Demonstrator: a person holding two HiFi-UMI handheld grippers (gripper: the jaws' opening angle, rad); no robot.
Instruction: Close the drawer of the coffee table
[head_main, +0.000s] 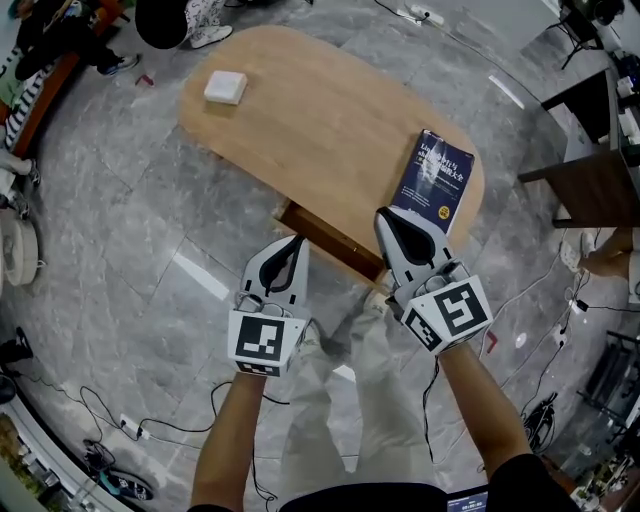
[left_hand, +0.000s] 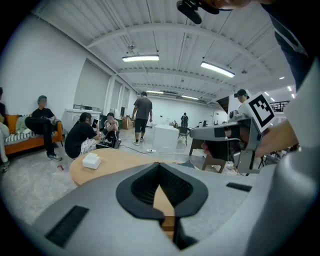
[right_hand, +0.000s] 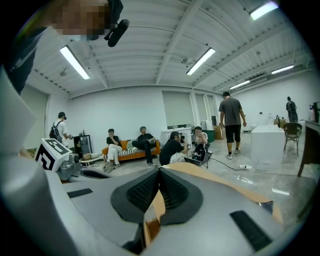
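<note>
The oval wooden coffee table (head_main: 320, 110) fills the middle of the head view. Its drawer (head_main: 335, 245) stands a little way out of the near edge, with a dark gap showing behind its wooden front. My left gripper (head_main: 297, 243) is shut and empty, its tip just in front of the drawer's left end. My right gripper (head_main: 385, 217) is also shut and empty, its tip by the drawer's right end at the table edge. In the left gripper view the left gripper (left_hand: 160, 167) points at the tabletop (left_hand: 120, 161). In the right gripper view the right gripper (right_hand: 160, 172) points along the table edge (right_hand: 220, 177).
A dark blue book (head_main: 435, 180) lies on the table just beyond my right gripper. A small white box (head_main: 225, 87) sits at the table's far left. The person's legs (head_main: 350, 400) stand below the drawer. Cables (head_main: 130, 425) trail on the grey floor; dark furniture (head_main: 590, 180) stands at right.
</note>
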